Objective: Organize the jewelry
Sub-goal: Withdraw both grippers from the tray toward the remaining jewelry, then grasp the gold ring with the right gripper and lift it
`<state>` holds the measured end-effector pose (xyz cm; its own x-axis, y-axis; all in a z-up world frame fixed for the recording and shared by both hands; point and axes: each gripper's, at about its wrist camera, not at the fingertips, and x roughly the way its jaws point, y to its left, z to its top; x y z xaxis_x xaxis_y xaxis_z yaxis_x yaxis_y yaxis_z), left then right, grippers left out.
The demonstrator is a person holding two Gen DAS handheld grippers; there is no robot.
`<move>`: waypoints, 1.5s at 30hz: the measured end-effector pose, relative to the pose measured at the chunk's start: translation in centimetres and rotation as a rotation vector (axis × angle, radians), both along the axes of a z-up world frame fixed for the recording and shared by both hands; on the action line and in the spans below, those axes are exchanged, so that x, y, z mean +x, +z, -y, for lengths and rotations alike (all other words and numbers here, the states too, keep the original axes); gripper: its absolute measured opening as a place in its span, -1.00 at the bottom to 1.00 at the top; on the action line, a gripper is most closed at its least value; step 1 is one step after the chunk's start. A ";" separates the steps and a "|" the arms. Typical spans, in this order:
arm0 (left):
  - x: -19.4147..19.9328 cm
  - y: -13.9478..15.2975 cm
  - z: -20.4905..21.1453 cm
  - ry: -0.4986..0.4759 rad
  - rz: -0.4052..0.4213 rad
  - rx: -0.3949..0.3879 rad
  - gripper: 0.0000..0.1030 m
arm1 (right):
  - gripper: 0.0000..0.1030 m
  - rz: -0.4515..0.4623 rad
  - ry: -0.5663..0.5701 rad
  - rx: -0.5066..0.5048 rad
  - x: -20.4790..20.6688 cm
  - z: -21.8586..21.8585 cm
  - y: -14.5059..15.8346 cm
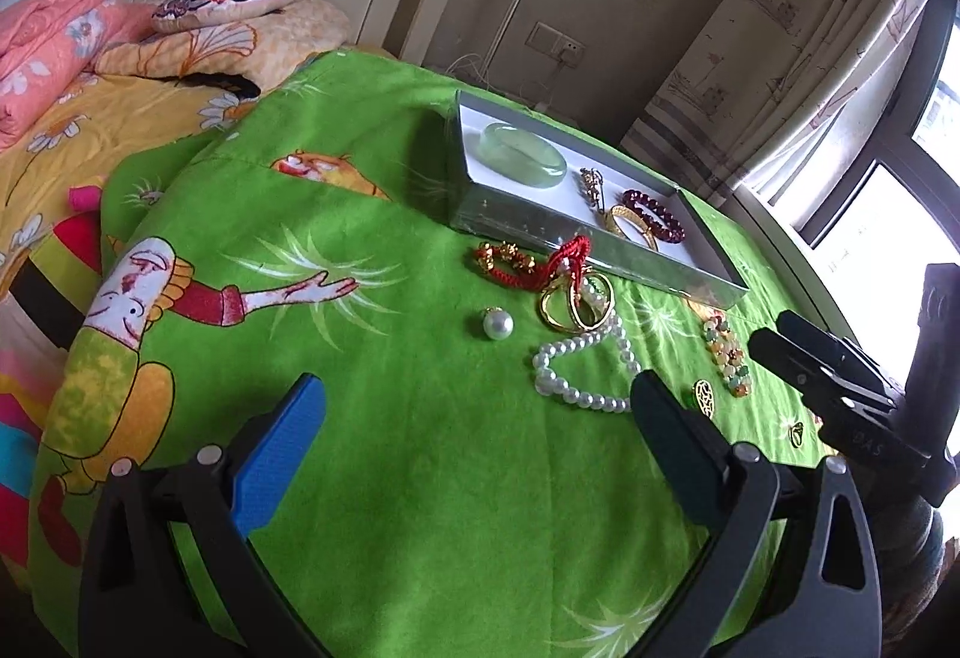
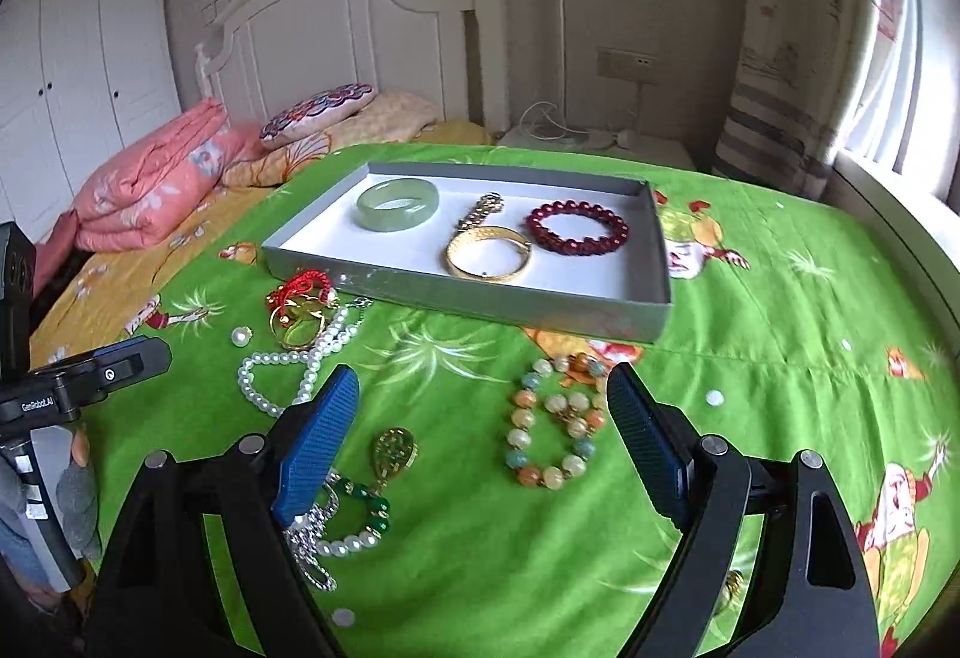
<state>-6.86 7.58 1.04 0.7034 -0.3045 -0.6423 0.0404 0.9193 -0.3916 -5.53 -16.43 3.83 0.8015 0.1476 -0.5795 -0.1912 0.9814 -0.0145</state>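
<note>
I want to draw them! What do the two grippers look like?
Each gripper has black plastic arms with silver bolts and blue ridged pads. The left gripper has small white lettering on its black side. The hand holding it wears a grey glove.

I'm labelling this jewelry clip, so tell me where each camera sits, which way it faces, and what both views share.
Left wrist: sits on the left gripper, looking down along its open blue fingers over the green cartoon bedspread at the white pearl necklace; the right gripper shows at the right edge.
Right wrist: sits on the right gripper, open and empty, facing the pastel multicoloured bead bracelet and the headboard; the left gripper and gloved fingers show at the left.
Shared: the shallow grey cardboard tray holding the pale green jade bangle.
</note>
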 end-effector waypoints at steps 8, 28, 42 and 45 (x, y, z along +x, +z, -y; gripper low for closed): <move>-0.2 0.0 0.0 -0.023 0.007 -0.026 0.95 | 0.13 -0.085 0.188 -0.152 3.7 -7.8 -1.3; -0.3 -0.1 0.1 -0.028 0.017 -0.044 0.95 | -0.26 -0.137 0.356 -0.297 6.7 -12.9 -3.3; 0.1 -0.3 0.8 -0.043 -0.008 0.005 0.95 | -0.26 -0.037 0.203 -0.083 0.9 -3.0 -1.2; 0.2 -0.3 1.0 -0.046 -0.017 0.021 0.95 | -0.26 -0.050 0.146 -0.027 0.3 -0.5 -1.5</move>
<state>-6.62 6.60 0.70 0.6781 -0.3227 -0.6604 0.0765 0.9246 -0.3732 -5.21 -15.92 2.31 0.7425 0.2441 -0.6238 -0.3330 0.9425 -0.0275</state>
